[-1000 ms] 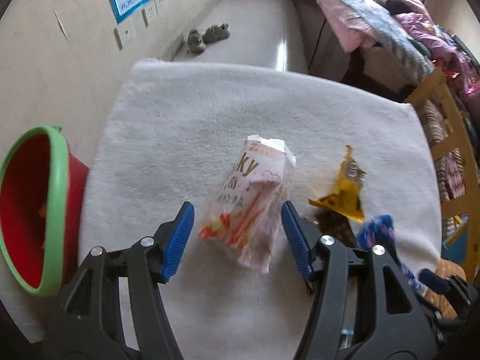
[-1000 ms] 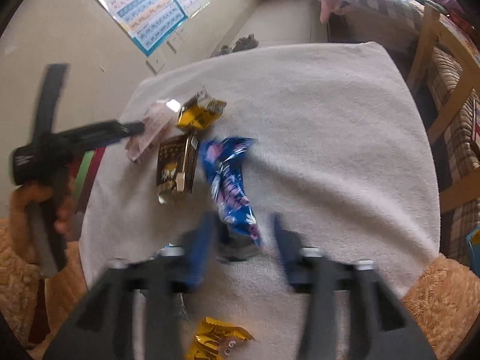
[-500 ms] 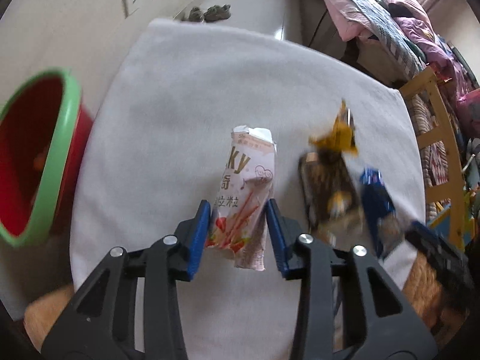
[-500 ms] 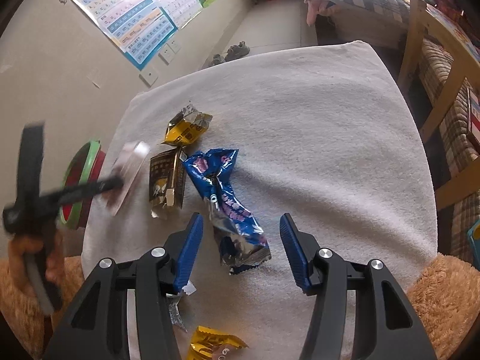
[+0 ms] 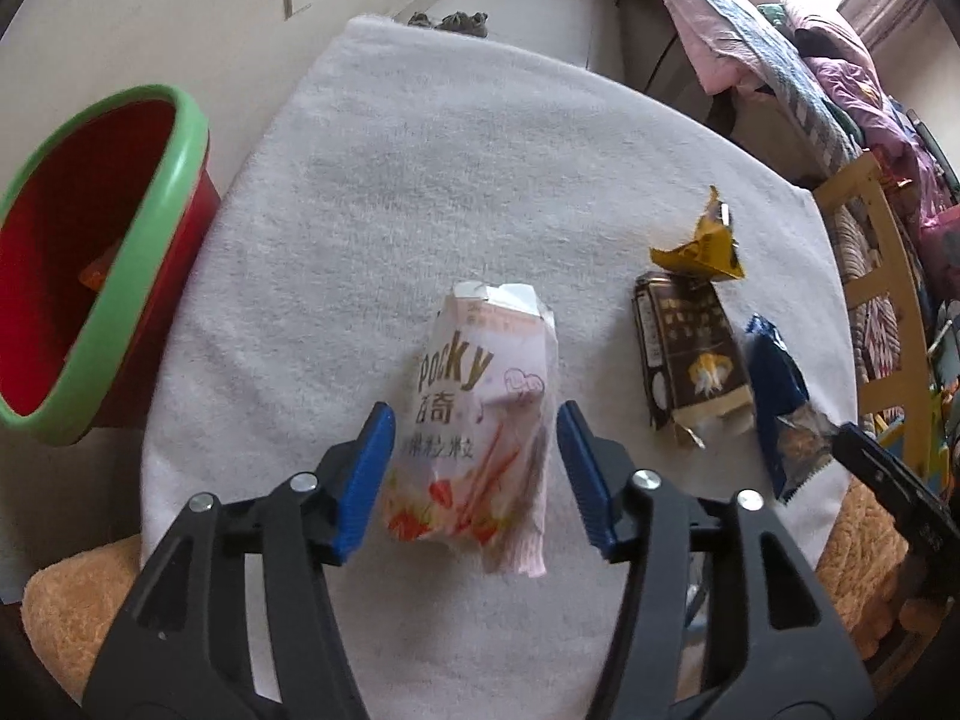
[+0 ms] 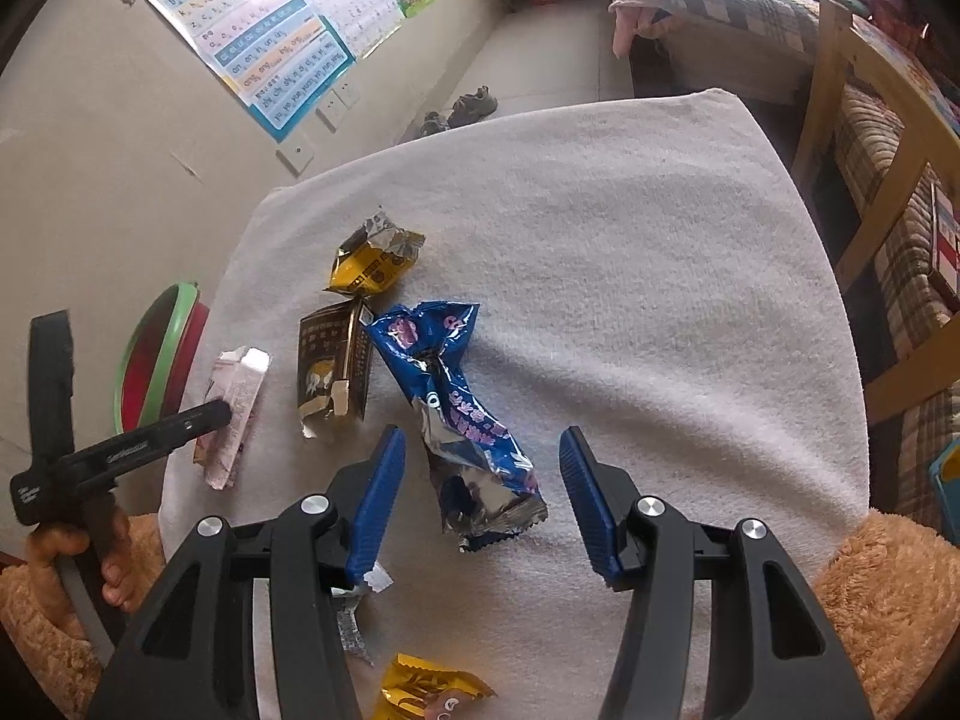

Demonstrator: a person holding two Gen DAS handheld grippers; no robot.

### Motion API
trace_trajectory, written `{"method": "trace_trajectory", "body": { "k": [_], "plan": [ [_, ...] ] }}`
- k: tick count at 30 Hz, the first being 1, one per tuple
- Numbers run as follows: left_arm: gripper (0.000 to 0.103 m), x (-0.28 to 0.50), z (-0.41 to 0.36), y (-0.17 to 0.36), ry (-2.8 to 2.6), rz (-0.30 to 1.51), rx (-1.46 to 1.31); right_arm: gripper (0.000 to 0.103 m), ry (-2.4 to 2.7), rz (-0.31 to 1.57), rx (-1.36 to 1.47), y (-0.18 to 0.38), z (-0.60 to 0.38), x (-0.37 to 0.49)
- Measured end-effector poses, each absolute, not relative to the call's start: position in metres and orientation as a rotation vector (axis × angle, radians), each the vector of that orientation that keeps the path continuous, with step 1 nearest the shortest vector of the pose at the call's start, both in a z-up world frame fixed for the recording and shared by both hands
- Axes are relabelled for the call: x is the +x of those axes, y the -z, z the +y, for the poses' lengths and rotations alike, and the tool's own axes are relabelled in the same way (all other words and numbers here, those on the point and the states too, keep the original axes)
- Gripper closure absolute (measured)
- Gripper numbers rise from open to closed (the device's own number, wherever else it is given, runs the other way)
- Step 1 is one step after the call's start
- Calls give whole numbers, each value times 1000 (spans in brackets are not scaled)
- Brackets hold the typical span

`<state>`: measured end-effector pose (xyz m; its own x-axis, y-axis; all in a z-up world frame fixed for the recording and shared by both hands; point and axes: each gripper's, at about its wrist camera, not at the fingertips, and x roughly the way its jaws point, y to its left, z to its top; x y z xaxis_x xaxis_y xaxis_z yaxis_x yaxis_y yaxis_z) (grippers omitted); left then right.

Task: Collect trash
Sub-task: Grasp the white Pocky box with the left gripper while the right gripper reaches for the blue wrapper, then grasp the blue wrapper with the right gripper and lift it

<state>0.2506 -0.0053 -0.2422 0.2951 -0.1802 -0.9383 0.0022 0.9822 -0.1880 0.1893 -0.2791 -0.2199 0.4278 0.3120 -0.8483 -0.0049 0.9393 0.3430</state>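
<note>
Since a second ago the left hand-held gripper [image 5: 474,468] has carried across the worktop [image 5: 456,168] toward the bin side, pinched the pink Pocky wrapper [image 5: 480,420] and let go; its jaws are opening, standing apart either side of the wrapper, no pad pressing it. The wrapper lies on the white towel, between the blue pads, near the red bin with the green rim [image 5: 150,228] at the worktop's left edge. To do the pickup well, I judge the pads should close low on the wrapper's middle, firmly enough that thin film cannot slip, before swinging left over the bin. The right hand-held gripper [image 6: 480,492] hangs open over the blue wrapper [image 6: 462,408], unmoved.
</note>
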Motion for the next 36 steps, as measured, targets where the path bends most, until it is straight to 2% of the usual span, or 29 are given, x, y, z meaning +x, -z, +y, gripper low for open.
{"method": "trace_trajectory", "body": {
  "k": [2,5,17,28,31,36],
  "plan": [
    [58,252,-6,248,137,1285,-176,50,-206,1114,300,218,-277,190],
    [63,247,-8,244,151,1270,-163,50,-211,1112,288,215,-275,194],
    [63,221,-6,211,164,1168,-123,50,-229,1153,345,225,-277,222],
    [63,217,-4,209,154,1162,-166,49,-178,1160,384,230,-296,222],
    [62,217,-4,211,157,1166,-165,54,-200,1189,363,239,-286,220],
    [62,217,-2,212,150,1169,-174,71,-261,1207,336,241,-272,217]
  ]
}}
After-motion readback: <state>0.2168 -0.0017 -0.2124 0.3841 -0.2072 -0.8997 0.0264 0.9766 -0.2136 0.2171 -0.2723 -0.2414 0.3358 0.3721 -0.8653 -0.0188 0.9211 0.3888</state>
